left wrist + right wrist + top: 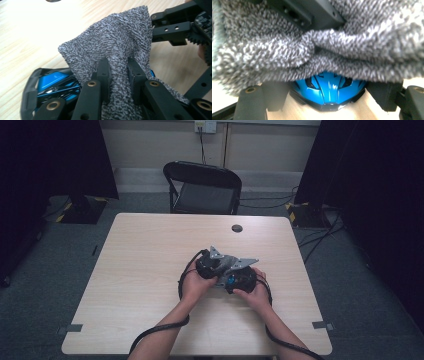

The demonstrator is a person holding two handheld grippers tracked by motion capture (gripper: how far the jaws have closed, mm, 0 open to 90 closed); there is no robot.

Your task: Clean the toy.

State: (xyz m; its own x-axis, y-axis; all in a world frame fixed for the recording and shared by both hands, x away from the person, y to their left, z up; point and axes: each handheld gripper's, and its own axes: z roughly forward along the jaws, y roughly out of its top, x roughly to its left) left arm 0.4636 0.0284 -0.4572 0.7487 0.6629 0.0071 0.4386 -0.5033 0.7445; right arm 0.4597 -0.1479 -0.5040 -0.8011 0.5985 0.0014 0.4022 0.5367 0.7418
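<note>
- Chair (202, 185) stood beyond the table (140, 270); a dark round cap (237, 228) sat near its far edge.
- Left gripper (119, 75) clenched a grey cloth (117, 42), which rose from its jaws in a peak.
- Right gripper (328, 100) straddled a blue toy (328, 91); whether it gripped, I cannot tell.
- Cloth draped over the toy mid-table, hiding its length.

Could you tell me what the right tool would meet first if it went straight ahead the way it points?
Most likely the blue-and-black object between the right tool's jaws, with the grey cloth just above; depth is unclear.
</note>
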